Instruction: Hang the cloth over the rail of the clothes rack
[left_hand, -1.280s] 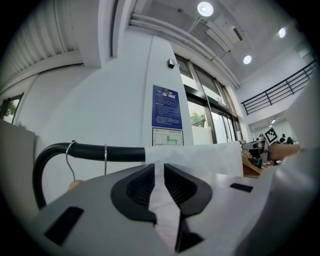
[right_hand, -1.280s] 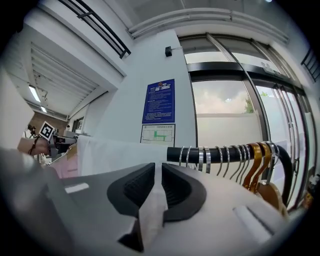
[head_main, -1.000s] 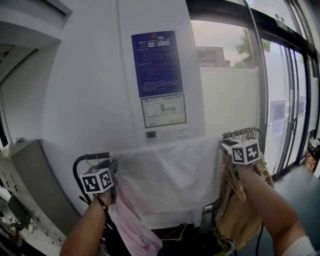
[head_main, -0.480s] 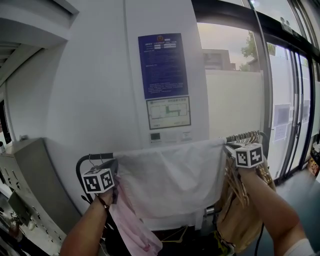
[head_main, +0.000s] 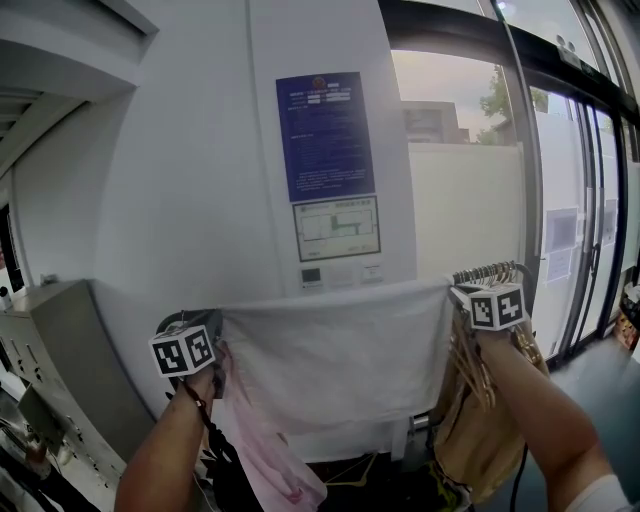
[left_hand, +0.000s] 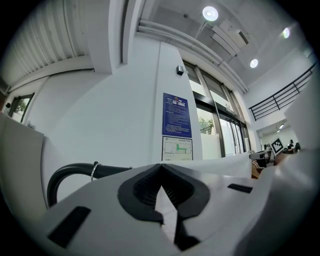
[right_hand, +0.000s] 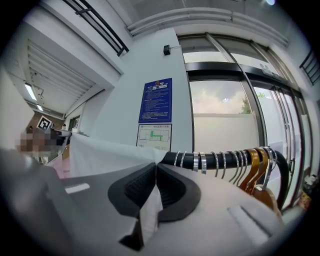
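We hold one white cloth (head_main: 335, 350), spread along the black rail (right_hand: 220, 160): left corner clamped in our left gripper (left_hand: 161, 186), right corner between our right gripper (right_hand: 154, 175)'s closing jaws.

The white cloth (head_main: 335, 360) hangs spread wide over the black rail (right_hand: 220, 160), low at 6 o'clock.
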